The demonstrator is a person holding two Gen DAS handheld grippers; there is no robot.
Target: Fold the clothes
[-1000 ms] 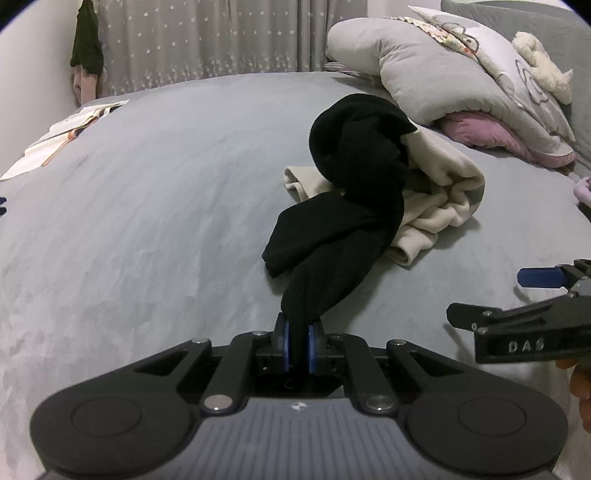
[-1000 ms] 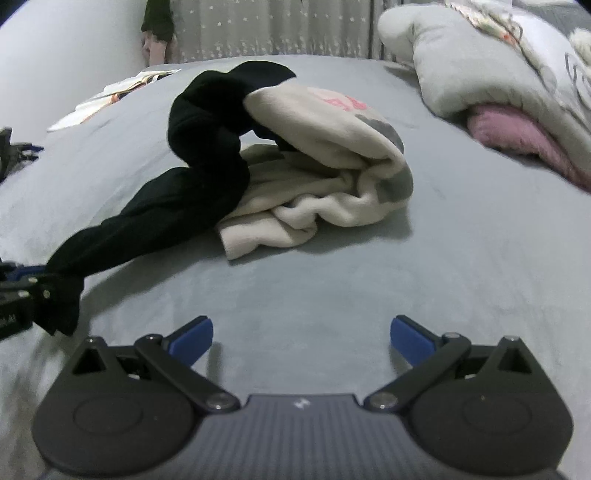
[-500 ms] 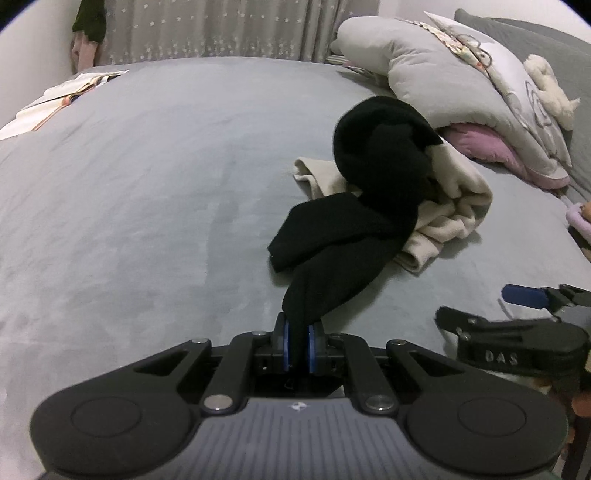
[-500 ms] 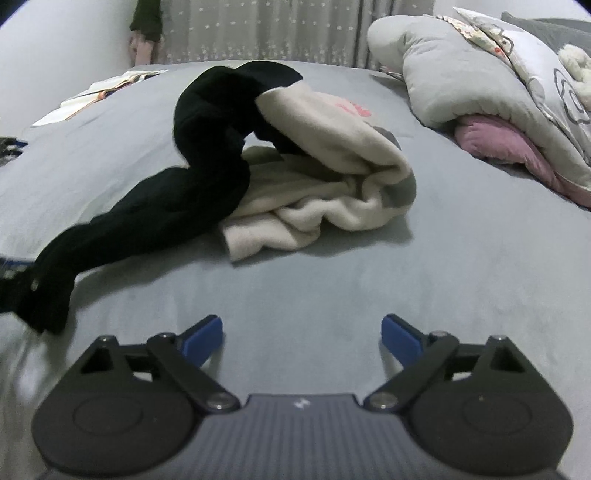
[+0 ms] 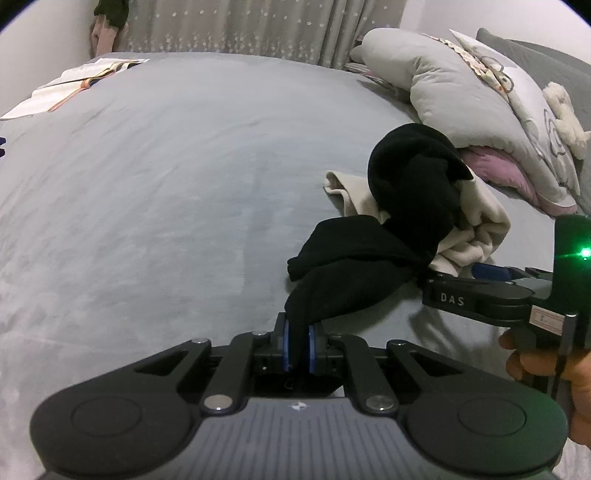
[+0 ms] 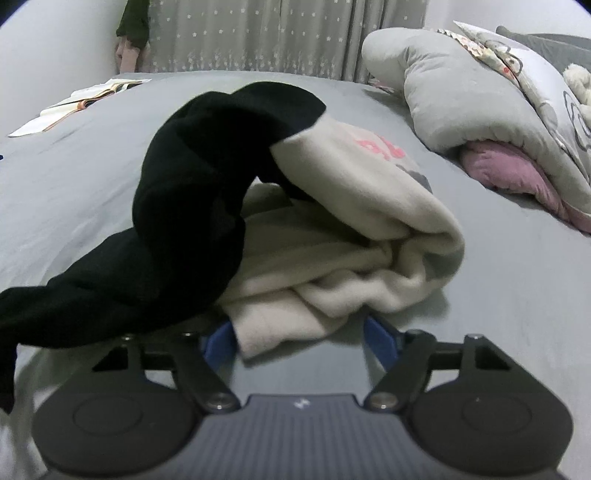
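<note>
A wide grey bed (image 5: 177, 192) fills the room, its cover smooth and bare across most of its width. At the head end a bunched grey duvet (image 5: 436, 77) lies heaped over a pink pillow (image 5: 498, 170), with a small cream plush toy (image 5: 563, 110) perched on top, and star-dotted curtains (image 5: 258, 29) hang behind. An open book (image 5: 74, 83) lies at the far corner of the bed. The clothes sit toward the duvet side: a cream sweatshirt (image 6: 351, 236) with a pink print, rumpled in a mound, and a black garment (image 5: 373, 254) draped over its top. The black garment's long axis runs from the crest of the mound diagonally down toward the left gripper (image 5: 298, 349), twisting like a rope as it goes. That gripper is clamped tight on the garment's near end, the cloth pinched between its blue pads. The right gripper (image 6: 304, 338), held in a hand (image 5: 554, 373), sits low at the near edge of the cream sweatshirt; its jaws are closing, with a fold of the cream hem between them, though the pads do not seem to press it.
</note>
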